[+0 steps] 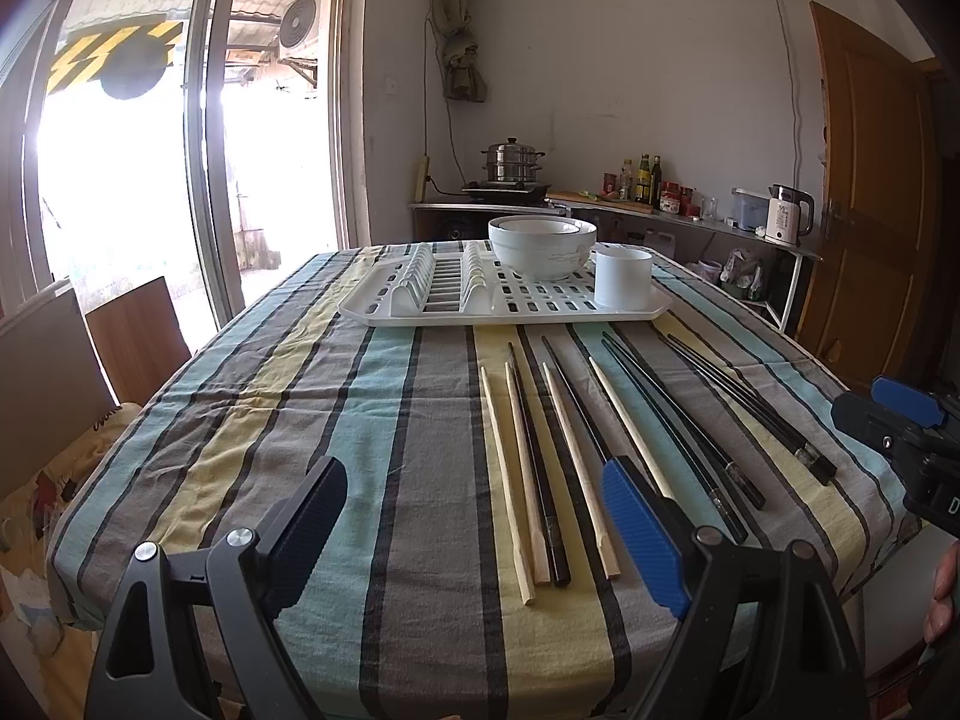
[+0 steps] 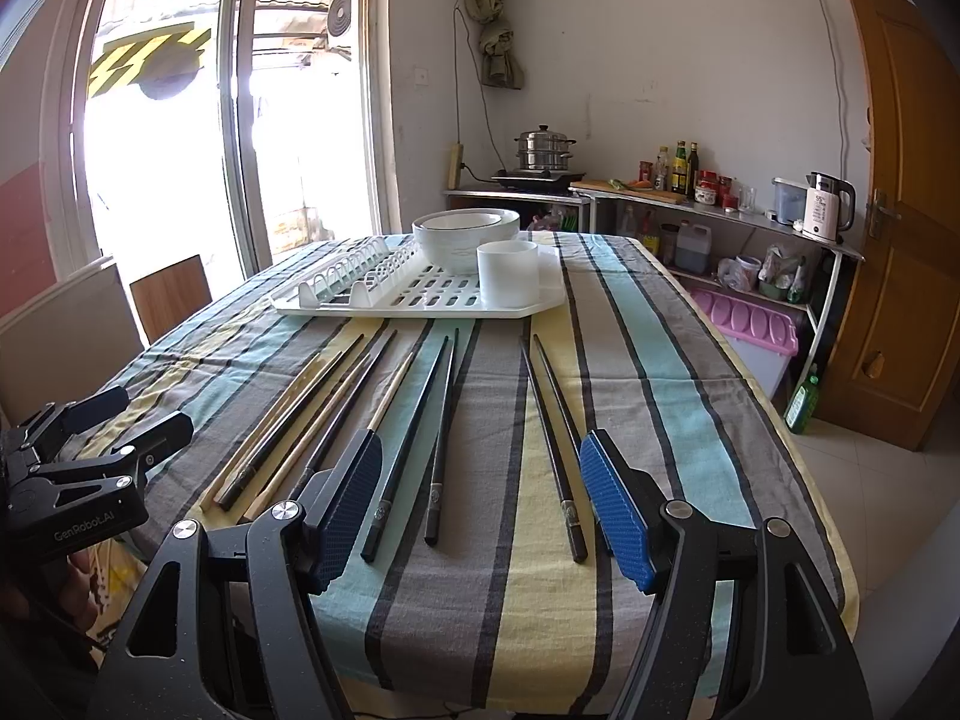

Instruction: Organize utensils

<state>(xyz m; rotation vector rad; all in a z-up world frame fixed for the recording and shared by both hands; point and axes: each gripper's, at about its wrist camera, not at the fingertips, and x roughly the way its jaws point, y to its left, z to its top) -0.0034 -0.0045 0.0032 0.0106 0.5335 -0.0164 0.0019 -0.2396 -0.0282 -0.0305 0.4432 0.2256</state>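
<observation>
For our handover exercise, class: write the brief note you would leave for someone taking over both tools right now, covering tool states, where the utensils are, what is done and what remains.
Left tool: open, holding nothing, above the near table edge.
Right tool: open, holding nothing, over the black chopsticks.
All chopsticks, the black ones and the pale wooden chopsticks, lie loose and mixed on the striped tablecloth.
The white plastic drying rack at the far side carries stacked white bowls and a white cylindrical cup; no chopsticks show in the cup.
Done: nothing visible.
Left: probably sorting and collecting every chopstick.

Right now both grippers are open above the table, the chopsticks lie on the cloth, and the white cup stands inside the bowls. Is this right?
One thing is wrong: the white cup stands beside the bowls on the rack, not inside them, as the right wrist view shows. The rest holds: both grippers are open, and the chopsticks lie on the cloth.
</observation>
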